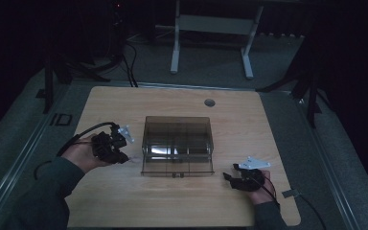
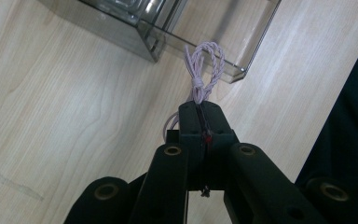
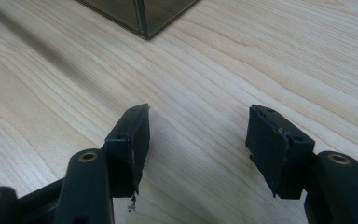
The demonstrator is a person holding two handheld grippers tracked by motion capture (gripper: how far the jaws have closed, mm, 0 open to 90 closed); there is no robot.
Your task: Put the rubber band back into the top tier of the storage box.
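A coil of pale pink twisted cord (image 2: 204, 70), tied with a knot at its middle, is pinched in the left gripper (image 2: 200, 109). The jaws are pressed together on it just below the knot, so the looped end of the cord sticks out beyond the jaw tips, and a smaller loop of the same cord bulges out at the left flank of the jaws. Ahead of the jaw tips, the looped end lies over the near corner of a clear smoked-plastic organizer box (image 2: 168, 28) with inner dividers; whether the cord touches the box cannot be told. In the high view the left gripper (image 1: 120, 154) sits just beside the left wall of the box (image 1: 177, 143), pointing towards it, with the person's left hand (image 1: 84, 154) around its body.

The right gripper (image 3: 198, 135) has its jaws spread wide with nothing between them but the bare light wooden table (image 3: 205, 93). A corner of the box lies well ahead of these jaws, to their upper left. In the high view the right gripper (image 1: 230, 175) rests low at the table, near the front right corner of the box and apart from it.
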